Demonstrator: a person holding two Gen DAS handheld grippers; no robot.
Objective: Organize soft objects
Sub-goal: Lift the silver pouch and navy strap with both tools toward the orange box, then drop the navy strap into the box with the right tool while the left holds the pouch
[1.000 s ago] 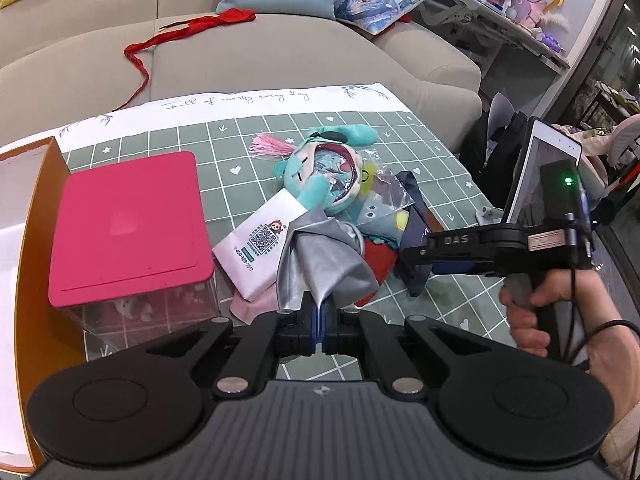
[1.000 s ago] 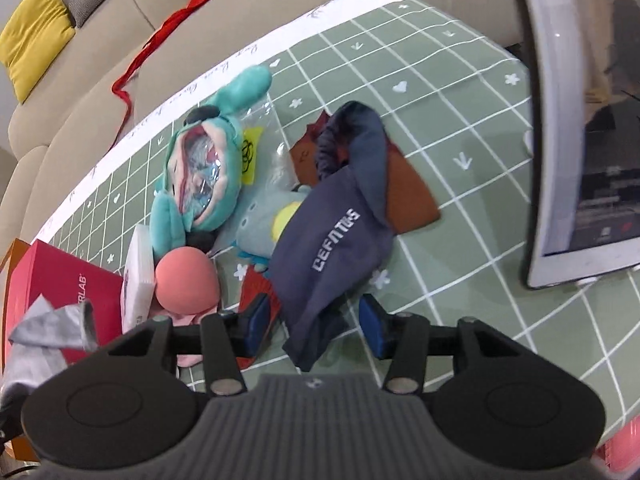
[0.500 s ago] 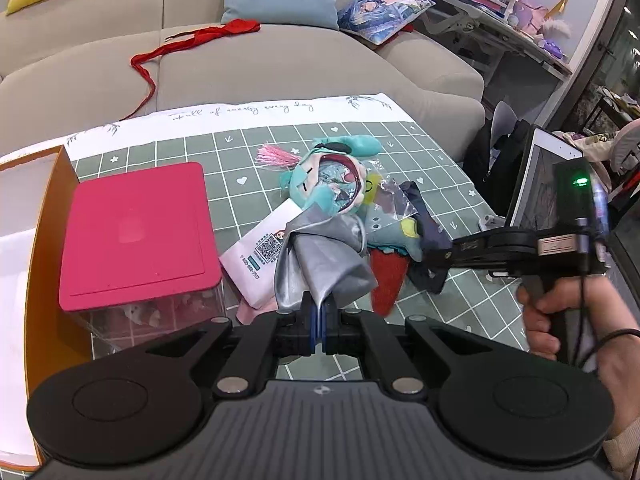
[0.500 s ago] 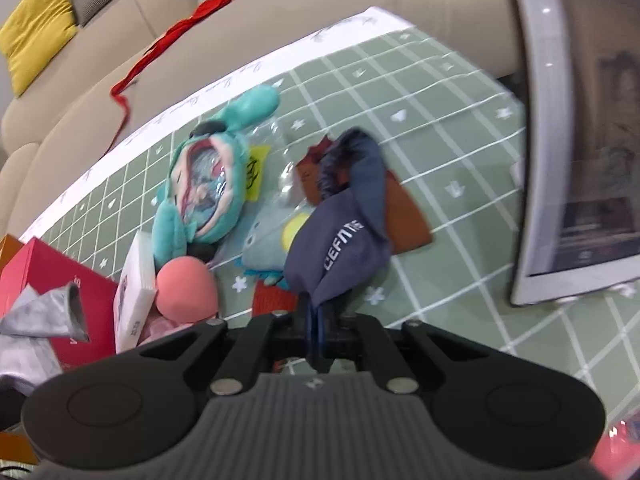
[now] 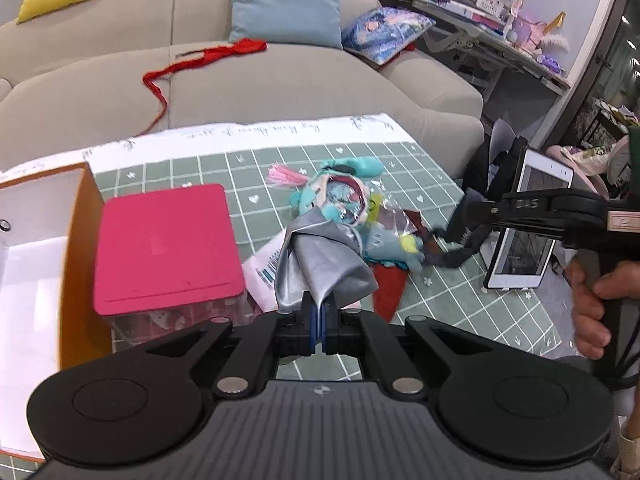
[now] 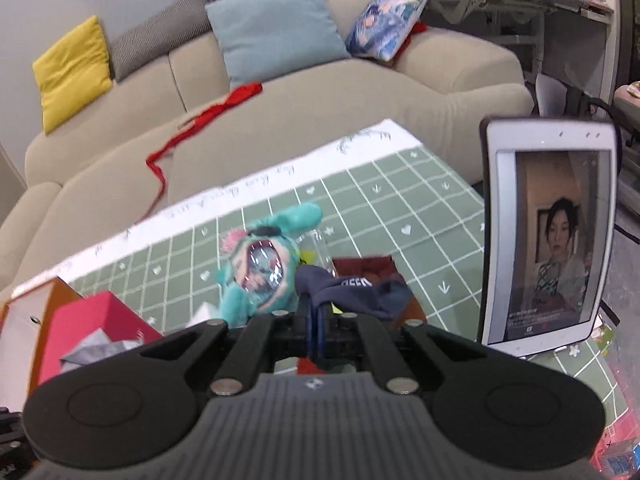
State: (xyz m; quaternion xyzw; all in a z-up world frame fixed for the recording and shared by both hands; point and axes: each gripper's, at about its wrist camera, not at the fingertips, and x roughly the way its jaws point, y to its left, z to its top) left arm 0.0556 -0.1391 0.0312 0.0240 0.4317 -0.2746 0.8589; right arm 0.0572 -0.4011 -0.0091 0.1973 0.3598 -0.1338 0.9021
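Observation:
My left gripper (image 5: 319, 312) is shut on a crumpled silver cloth (image 5: 320, 260) held above the green checked mat (image 5: 500, 312). The right gripper (image 6: 316, 316) is shut on a navy cloth (image 6: 360, 292) with white letters, lifted off the mat. In the left wrist view the right gripper (image 5: 476, 210) shows at the right, with the navy cloth (image 5: 460, 248) hanging from its tip. A teal plush toy (image 5: 340, 196) lies mid-mat, with a smaller blue plush (image 5: 396, 248) in a clear bag beside it and a dark red cloth (image 6: 368, 270) under them.
A clear box with a pink lid (image 5: 164, 244) stands at the left, beside an orange-edged open box (image 5: 76, 248). A white tablet (image 6: 548, 232) stands upright at the right. A white packet (image 5: 264, 268) lies by the plush. A beige sofa (image 5: 280, 76) with cushions and a red ribbon (image 5: 200, 60) lies behind.
The right gripper closed on the navy cloth and raised it off the mat, tilting up toward the sofa. The left gripper rose a little with the silver cloth.

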